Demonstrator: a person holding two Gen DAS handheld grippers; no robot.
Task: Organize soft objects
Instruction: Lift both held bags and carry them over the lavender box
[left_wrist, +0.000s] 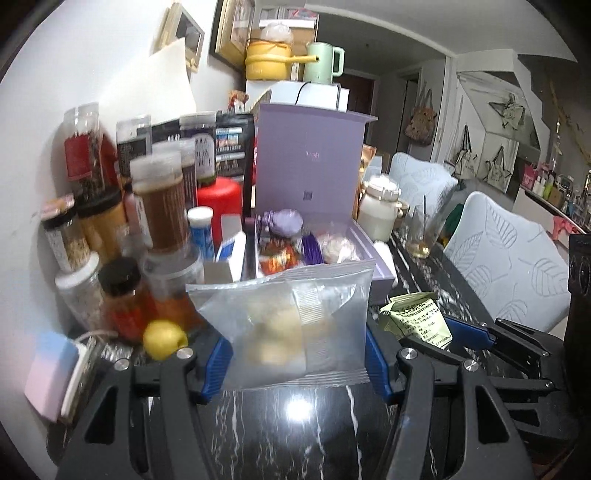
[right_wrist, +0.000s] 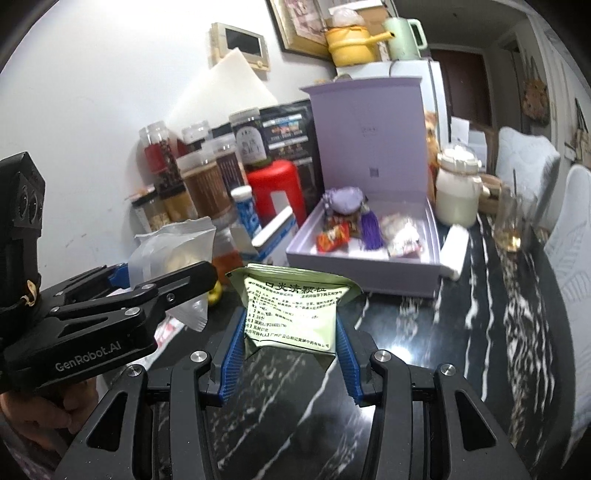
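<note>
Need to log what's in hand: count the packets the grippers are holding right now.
2. A clear snack bag is clamped in the left gripper; a green sachet is pinched in the right gripper. Both are short of the lavender box.

both grippers clamped, raised side by side

the left gripper (left_wrist: 299, 360) presses its blue pads against a clear packet (left_wrist: 291, 328), angled downward; just to its right, the right gripper (right_wrist: 290, 354) pinches a green sachet (right_wrist: 295, 310), also angled downward. a hand (right_wrist: 48, 410) grips the left handle.
</note>
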